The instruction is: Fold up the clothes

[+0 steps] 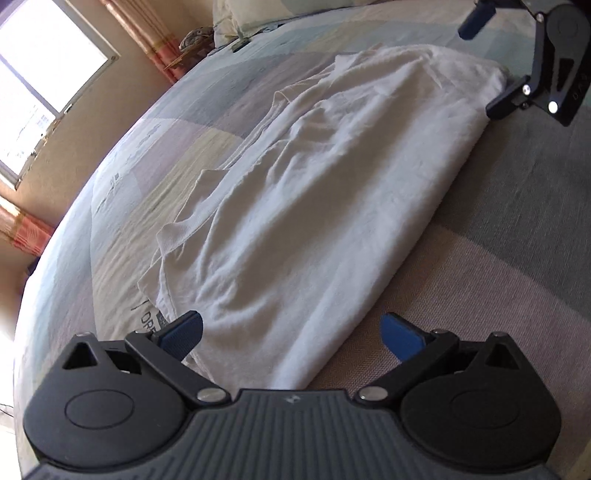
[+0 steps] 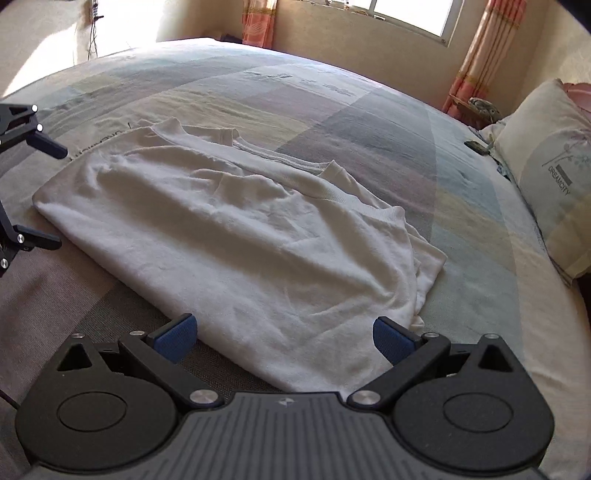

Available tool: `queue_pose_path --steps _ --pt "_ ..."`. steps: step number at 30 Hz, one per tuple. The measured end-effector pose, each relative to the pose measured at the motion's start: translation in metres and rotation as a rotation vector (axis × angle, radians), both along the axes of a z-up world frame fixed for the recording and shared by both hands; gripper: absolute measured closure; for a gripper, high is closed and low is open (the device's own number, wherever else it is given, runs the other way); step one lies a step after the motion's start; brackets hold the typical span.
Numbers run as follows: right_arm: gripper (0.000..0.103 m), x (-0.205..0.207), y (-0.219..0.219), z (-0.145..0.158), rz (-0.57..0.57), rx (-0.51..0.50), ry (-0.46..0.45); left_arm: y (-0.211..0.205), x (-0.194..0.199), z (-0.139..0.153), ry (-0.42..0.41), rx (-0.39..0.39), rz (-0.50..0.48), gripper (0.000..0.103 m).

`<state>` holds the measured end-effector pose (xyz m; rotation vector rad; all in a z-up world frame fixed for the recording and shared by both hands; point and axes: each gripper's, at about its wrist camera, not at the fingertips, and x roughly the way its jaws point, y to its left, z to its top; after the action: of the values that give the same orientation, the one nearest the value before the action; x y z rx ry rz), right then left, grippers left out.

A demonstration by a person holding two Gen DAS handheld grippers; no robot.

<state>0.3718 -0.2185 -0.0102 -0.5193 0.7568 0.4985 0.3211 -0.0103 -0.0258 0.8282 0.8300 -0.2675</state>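
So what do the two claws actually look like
Both match: the left claw and right claw have black linkage arms on round black housings, a ribbed grey centre plate, silver pivot bolts and blue textured pads. No hands or sleeves show.

A patchwork bedspread (image 2: 332,110) in pale blocks covers the bed, with 1 printed pillow (image 2: 546,173) at its head edge, a small dark object (image 2: 476,147) beside it, and orange curtains (image 2: 484,51) flanking a bright window (image 2: 410,13) beyond.
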Motion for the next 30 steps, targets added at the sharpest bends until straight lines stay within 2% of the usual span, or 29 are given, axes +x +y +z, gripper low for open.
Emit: queue_pose_path --steps 2,5,8,13,16,23,27,30 --pt "0.000 -0.005 0.009 -0.011 0.037 -0.128 -0.045 -0.006 -0.004 -0.006 -0.021 0.066 -0.039 0.001" --pt "0.000 -0.010 0.026 -0.029 0.107 -0.301 -0.111 -0.019 -0.005 -0.008 -0.053 0.109 -0.080 0.001" --pt "0.000 -0.016 0.047 -0.035 0.199 -0.373 -0.199 -0.038 -0.001 -0.011 -0.087 0.104 -0.141 0.001" --pt "0.000 -0.017 0.075 -0.042 0.314 -0.381 -0.299 -0.056 0.005 -0.020 -0.151 0.140 -0.233 0.000" --pt "0.000 -0.017 0.075 -0.045 0.361 -0.396 -0.351 -0.048 0.001 -0.022 -0.169 0.168 -0.238 0.000" --pt "0.000 -0.011 0.028 -0.053 0.287 -0.512 -0.411 -0.014 -0.008 -0.033 -0.224 0.317 -0.135 0.000" --pt "0.000 -0.005 0.012 -0.055 0.248 -0.523 -0.421 -0.022 -0.006 -0.038 -0.252 0.368 -0.124 0.000" --pt "0.000 -0.003 0.023 -0.057 0.266 -0.529 -0.446 -0.038 -0.001 -0.041 -0.285 0.382 -0.158 0.001"
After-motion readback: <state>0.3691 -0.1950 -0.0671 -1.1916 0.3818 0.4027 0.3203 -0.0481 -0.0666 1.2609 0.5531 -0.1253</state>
